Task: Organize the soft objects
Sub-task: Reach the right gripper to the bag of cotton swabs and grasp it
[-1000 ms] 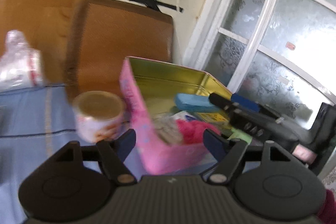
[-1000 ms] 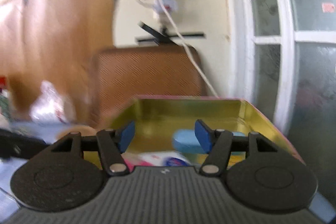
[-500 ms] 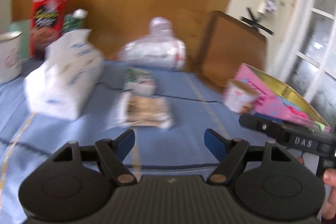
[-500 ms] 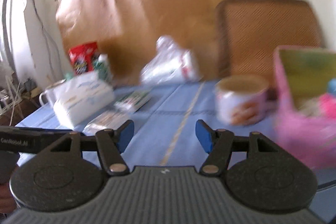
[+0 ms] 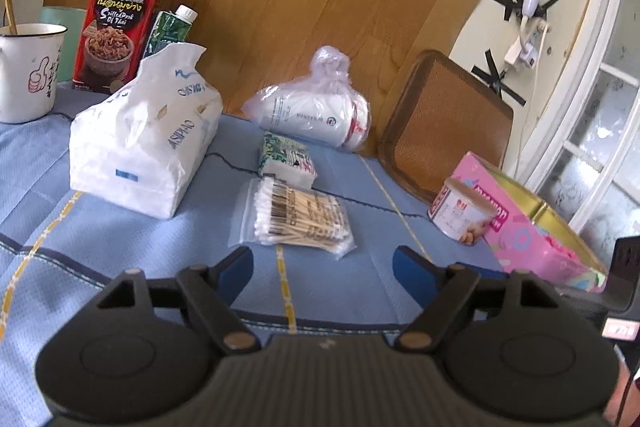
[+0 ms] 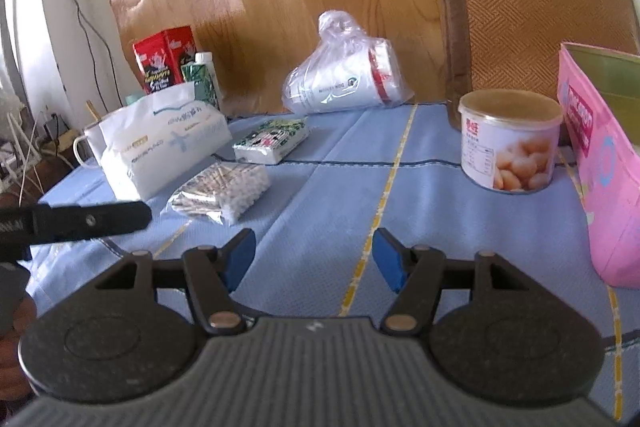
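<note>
Now both grippers, left gripper and right gripper, jaws released, are swinging away from the pink tin toward the cotton swab bag, probably next.

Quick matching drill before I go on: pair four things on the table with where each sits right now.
1 cotton swab bag
2 tissue pack
3 round can
4 enamel mug

a far left edge of the table
b against the pink tin
c just ahead of the left gripper
d in front of the red box

Pairs: 1-c, 2-d, 3-b, 4-a
</note>
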Tool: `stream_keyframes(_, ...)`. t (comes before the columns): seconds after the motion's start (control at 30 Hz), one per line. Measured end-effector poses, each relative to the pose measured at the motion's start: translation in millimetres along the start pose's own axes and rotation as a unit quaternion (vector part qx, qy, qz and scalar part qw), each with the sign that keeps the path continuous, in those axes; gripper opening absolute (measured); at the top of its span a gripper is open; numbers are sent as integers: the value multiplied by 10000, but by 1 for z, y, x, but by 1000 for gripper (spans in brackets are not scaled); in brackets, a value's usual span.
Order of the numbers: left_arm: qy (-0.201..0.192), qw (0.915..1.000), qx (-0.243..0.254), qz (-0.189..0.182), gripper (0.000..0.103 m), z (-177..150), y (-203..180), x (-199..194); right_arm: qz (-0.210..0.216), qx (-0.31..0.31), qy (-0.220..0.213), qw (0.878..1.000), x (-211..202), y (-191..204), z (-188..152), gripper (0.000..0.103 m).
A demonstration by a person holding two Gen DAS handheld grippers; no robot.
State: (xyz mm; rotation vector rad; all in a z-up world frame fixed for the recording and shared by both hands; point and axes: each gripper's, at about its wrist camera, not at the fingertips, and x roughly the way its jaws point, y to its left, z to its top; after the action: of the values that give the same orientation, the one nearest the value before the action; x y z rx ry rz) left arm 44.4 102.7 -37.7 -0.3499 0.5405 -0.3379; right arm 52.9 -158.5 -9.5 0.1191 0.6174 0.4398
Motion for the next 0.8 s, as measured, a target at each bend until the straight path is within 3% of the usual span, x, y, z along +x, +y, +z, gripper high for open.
stream_keyframes(0.23, -96, 9998, -180, -18, 80, 1, 5, -3, 230, -49, 30, 9997, 9, 3, 10, 67)
stream_keyframes(0.4, -297, 9992, -254, -24, 80, 1, 7, -9, 596, 24, 75, 9982, 35, 9, 36, 67)
stream_keyframes(0.5, -470, 9986, -216, -47, 80, 1, 5, -15, 812, -235, 169, 9963, 56, 25, 52, 67)
stream_keyframes(0.6, -550, 9982, -209, -61, 80, 1, 5, -17, 1037, -478, 331, 9929, 80, 42, 62, 67)
stream_keyframes(0.8, -539, 9980, -303, -104, 81, 1, 7, -18, 1083, -509, 916, 9886, 118, 47, 61, 65)
